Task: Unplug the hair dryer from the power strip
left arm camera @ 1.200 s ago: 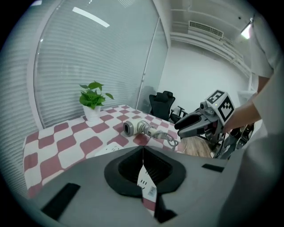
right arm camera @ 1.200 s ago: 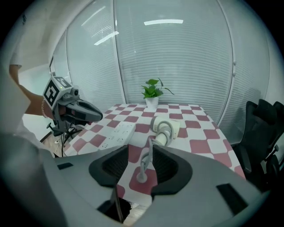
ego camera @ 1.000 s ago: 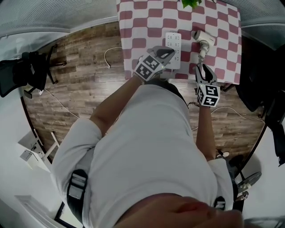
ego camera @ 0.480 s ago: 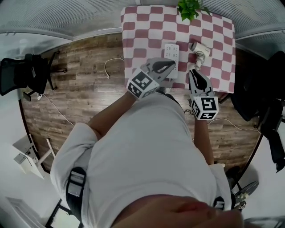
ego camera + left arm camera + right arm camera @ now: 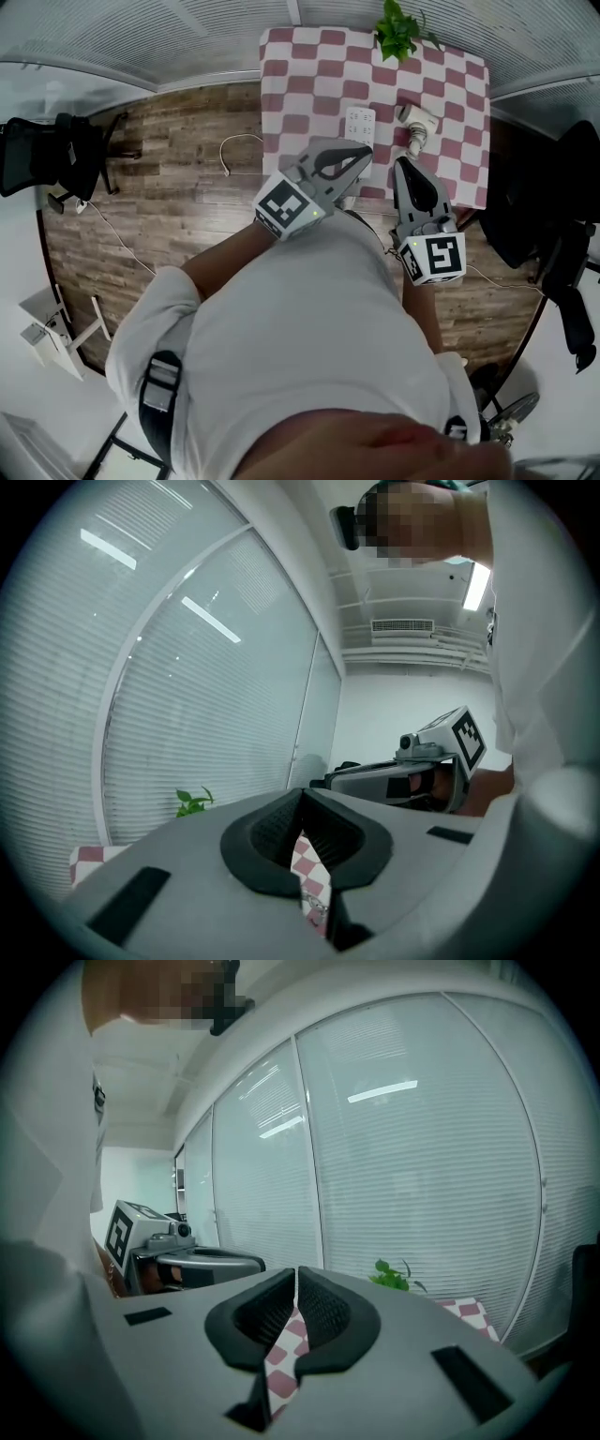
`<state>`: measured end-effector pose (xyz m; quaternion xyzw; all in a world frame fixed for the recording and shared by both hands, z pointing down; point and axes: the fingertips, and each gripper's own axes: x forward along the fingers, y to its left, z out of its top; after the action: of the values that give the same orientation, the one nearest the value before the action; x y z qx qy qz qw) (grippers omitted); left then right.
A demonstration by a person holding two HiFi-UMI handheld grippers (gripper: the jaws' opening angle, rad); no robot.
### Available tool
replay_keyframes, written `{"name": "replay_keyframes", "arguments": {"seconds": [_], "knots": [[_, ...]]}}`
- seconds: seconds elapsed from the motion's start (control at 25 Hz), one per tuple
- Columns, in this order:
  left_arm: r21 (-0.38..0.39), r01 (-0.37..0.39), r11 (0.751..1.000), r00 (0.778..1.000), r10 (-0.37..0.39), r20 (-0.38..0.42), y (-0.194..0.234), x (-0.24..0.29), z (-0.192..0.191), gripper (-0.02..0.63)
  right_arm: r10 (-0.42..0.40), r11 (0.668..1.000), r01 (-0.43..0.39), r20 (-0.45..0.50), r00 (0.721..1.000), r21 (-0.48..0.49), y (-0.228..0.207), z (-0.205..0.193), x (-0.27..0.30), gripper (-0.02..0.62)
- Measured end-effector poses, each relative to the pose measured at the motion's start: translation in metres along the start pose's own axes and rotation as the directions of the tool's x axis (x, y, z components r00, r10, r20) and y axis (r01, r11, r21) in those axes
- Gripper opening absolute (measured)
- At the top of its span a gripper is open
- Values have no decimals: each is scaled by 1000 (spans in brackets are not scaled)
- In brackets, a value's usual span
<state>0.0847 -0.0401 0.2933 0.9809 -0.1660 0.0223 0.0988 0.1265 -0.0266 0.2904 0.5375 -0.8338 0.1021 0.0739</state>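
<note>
A white power strip (image 5: 360, 123) lies on the red-and-white checked table (image 5: 300, 84), with the white hair dryer (image 5: 417, 119) to its right. Whether the dryer's plug sits in the strip I cannot tell. Both grippers hover high above the table's near edge, well clear of both objects. My left gripper (image 5: 364, 152) (image 5: 301, 796) is shut and empty. My right gripper (image 5: 401, 165) (image 5: 296, 1274) has just been closing; its pads now meet with nothing between them. Each gripper shows beside the other in the gripper views.
A green potted plant (image 5: 398, 28) stands at the table's far edge by the window blinds. A white cable (image 5: 234, 148) lies on the wooden floor left of the table. A black chair (image 5: 47, 155) is at far left, and dark gear (image 5: 562, 225) at right.
Both grippers have risen from the table's near edge towards the head camera and look larger. The table, strip and dryer look smaller and farther away.
</note>
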Motion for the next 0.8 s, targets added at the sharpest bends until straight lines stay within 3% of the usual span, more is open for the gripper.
{"name": "replay_keyframes", "arguments": {"seconds": [0.32, 0.8], "knots": [[39, -5, 999, 997, 2, 72, -8, -10, 42, 32, 20, 999, -19, 68, 997, -26, 15, 41, -7, 32], [54, -19, 998, 997, 14, 81, -7, -11, 49, 32, 26, 999, -24, 76, 997, -34, 18, 48, -5, 31]]}}
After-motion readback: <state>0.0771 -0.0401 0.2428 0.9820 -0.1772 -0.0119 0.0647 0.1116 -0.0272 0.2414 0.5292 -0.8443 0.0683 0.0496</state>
